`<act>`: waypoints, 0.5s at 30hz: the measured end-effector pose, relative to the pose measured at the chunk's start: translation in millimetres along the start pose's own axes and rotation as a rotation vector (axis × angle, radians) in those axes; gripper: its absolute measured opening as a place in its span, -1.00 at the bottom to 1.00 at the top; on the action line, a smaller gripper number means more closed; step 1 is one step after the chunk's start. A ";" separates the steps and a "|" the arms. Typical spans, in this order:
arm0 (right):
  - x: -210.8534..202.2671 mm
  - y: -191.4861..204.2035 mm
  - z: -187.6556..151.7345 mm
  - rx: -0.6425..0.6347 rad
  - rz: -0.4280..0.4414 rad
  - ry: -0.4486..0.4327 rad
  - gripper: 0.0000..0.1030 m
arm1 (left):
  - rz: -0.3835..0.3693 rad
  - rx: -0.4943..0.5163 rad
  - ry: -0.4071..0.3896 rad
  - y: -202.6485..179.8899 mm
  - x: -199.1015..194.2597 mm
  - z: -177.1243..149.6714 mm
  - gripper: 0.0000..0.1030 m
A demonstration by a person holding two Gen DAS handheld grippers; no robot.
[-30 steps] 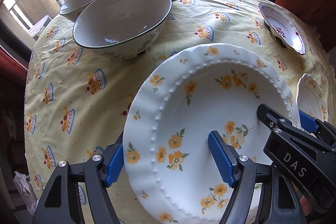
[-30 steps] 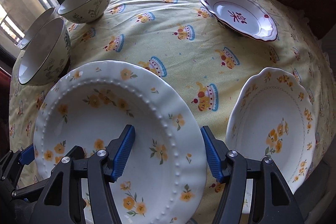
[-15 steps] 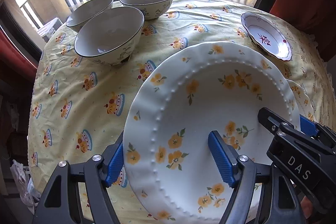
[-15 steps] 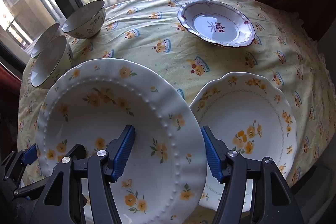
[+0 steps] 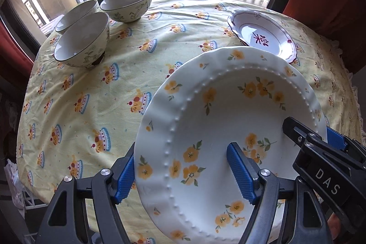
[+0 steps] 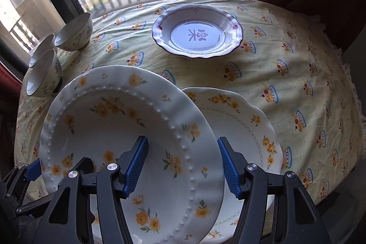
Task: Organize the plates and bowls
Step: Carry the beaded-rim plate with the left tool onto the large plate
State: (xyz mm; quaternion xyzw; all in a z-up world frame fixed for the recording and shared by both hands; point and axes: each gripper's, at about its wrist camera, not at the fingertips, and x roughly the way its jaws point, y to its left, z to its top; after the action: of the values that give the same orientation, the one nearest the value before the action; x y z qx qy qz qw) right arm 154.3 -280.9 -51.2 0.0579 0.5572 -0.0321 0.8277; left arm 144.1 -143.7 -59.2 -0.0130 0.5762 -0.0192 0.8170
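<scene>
The flowered plate (image 5: 228, 120) was glossy glazed ceramic with a raised beaded ring. The tablecloth (image 5: 96, 93) beneath it was matt, wrinkled printed cloth. The three bowls (image 5: 82, 40) beyond the flowered plate showed a smooth glazed finish. Each hand-held gripper (image 6: 183, 166) was matt black plastic with ribbed blue pads (image 6: 135, 164) and metal rivets.

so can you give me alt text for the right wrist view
A white plate with yellow flowers and a beaded rim is held by both tools, the right tool straddling its right edge, partly over a scalloped yellow-flowered plate on the cake-print tablecloth. Behind sit a purple-rimmed dish and three bowls by the window.
</scene>
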 end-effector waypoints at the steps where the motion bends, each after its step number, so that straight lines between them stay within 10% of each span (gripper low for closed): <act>1: 0.3 -7.4 -0.3 0.003 -0.001 0.001 0.27 | -0.003 -0.003 0.001 -6.3 1.4 -0.5 0.48; 15: 10.4 -93.0 1.9 0.008 -0.030 0.030 0.27 | -0.066 -0.040 0.050 -79.4 27.1 -8.9 0.48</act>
State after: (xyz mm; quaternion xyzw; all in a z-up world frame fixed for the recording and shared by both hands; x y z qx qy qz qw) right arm 149.1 -373.3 -65.7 0.0531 0.5704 -0.0459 0.8183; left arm 143.5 -224.2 -84.2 -0.0480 0.5959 -0.0350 0.8009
